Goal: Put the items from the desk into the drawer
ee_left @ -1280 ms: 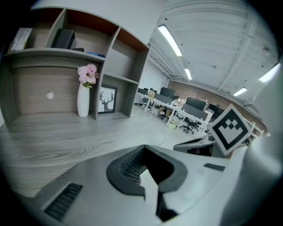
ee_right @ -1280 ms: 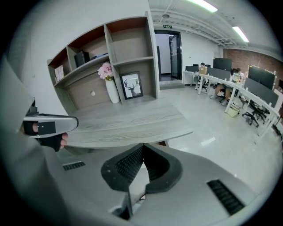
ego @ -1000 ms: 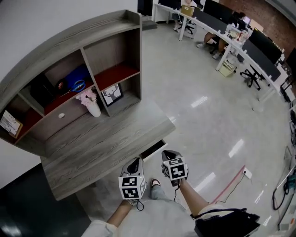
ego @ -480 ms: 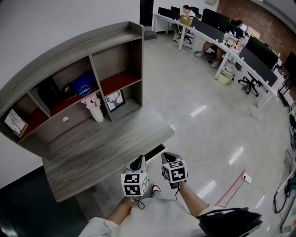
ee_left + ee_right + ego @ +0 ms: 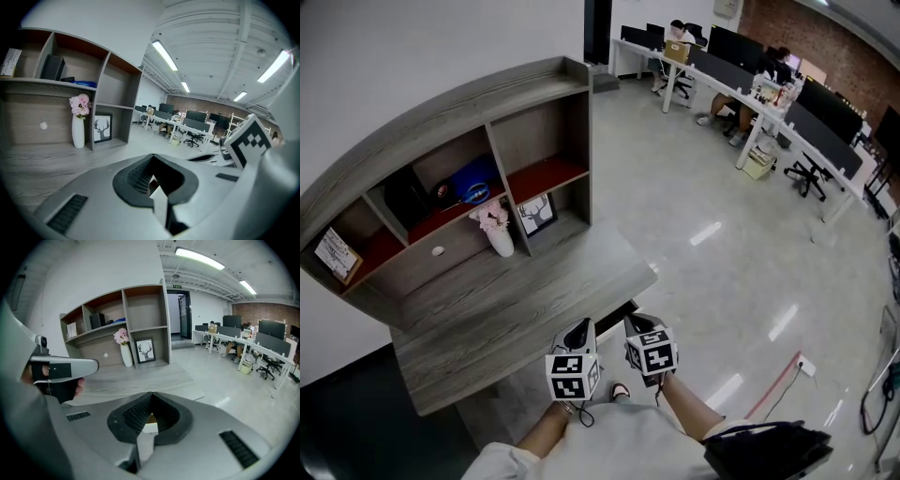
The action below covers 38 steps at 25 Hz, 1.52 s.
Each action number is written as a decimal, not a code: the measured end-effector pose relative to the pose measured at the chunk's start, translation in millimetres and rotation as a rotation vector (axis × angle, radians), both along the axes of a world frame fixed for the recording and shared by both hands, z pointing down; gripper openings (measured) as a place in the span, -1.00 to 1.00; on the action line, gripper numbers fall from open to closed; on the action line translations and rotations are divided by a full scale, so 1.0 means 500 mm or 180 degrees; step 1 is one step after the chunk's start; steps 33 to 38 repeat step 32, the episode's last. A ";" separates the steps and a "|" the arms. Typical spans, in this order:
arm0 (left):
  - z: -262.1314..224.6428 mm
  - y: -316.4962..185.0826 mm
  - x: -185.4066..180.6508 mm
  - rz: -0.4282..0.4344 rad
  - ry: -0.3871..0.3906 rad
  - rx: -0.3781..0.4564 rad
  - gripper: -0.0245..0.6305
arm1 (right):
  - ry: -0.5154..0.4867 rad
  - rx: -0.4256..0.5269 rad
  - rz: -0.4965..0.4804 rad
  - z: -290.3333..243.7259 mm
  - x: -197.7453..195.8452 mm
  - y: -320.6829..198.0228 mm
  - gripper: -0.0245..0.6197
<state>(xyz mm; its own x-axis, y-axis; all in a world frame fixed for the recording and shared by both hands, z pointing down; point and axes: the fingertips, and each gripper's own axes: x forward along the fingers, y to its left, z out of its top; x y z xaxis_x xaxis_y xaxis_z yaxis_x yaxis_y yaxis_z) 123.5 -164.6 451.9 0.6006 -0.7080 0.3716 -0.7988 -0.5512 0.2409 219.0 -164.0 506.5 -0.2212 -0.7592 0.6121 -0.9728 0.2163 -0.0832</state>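
Low in the frame's centre, the left gripper [image 5: 577,330] and right gripper [image 5: 639,324] hang side by side just off the desk [image 5: 506,309], both jaws clenched on nothing.

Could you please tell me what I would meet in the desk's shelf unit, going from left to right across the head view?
small printed card → black box → white vase of pink flowers → framed deer picture
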 end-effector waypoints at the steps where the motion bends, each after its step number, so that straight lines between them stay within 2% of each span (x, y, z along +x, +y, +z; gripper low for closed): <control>1: 0.001 0.000 -0.001 0.0001 0.0001 0.0001 -0.93 | 0.0000 0.0005 -0.0005 0.001 -0.001 -0.001 -0.93; 11: 0.004 -0.007 -0.015 -0.0069 0.0041 -0.0050 -0.93 | 0.0063 0.0054 -0.0051 -0.006 -0.010 -0.007 -0.93; 38: 0.008 0.005 -0.020 -0.0081 0.0065 -0.0070 -0.93 | -0.0004 0.0094 0.0075 -0.012 0.000 0.005 -0.93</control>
